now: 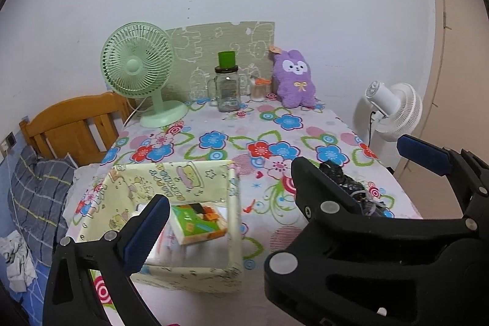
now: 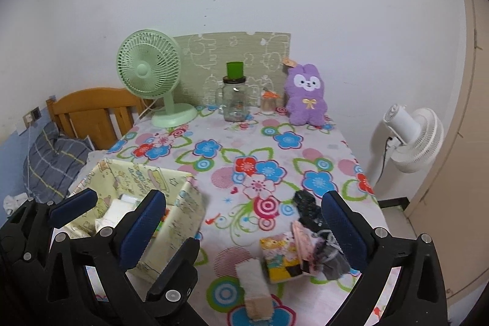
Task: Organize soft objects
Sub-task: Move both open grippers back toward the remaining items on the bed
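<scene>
A pale yellow cartoon-print fabric box stands at the table's near left. A tissue pack lies inside it. My left gripper is open and empty above the box. My right gripper is open and empty above a pile at the near right: a beige-tipped white sock, a yellow printed pack, a pink cloth and dark socks. A purple plush rabbit sits at the back.
A green desk fan, a glass jar with a green lid and a small jar stand at the back of the floral tablecloth. A white floor fan stands right of the table. A wooden headboard and bed lie left.
</scene>
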A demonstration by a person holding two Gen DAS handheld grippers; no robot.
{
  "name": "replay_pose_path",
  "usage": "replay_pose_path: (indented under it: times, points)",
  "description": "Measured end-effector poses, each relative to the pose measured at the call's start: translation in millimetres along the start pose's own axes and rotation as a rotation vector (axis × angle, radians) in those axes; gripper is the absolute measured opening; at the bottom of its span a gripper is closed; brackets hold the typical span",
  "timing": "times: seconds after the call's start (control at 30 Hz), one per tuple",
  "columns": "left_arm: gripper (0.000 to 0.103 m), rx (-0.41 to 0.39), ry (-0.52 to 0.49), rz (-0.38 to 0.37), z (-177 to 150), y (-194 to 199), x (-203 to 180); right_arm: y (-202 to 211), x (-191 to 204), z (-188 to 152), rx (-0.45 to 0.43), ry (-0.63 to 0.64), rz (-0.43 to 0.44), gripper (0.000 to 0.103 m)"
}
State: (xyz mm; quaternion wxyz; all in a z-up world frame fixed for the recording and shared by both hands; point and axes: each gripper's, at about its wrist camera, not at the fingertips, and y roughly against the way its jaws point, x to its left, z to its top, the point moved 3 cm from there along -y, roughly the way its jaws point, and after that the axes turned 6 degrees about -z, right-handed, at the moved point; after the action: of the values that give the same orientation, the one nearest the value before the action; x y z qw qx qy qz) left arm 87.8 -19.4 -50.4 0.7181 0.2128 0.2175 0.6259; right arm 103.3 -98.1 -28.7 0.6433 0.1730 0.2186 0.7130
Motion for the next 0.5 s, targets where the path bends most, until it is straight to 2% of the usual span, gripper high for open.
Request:
replay_pose_path:
  times: [0.17, 0.5]
  points:
    - [0.103, -0.026, -0.001, 0.0, -4.9, 2.9, -15.3, 6.7, -14.3, -7.1, -0.009, -0.009, -0.009, 0.103]
    - [0.102, -0.014, 0.006, -0.026, -19.3, -3.5, -39.7, 5.3, -40.2, -28.2, 0.024, -0.039, -0.016, 0.103]
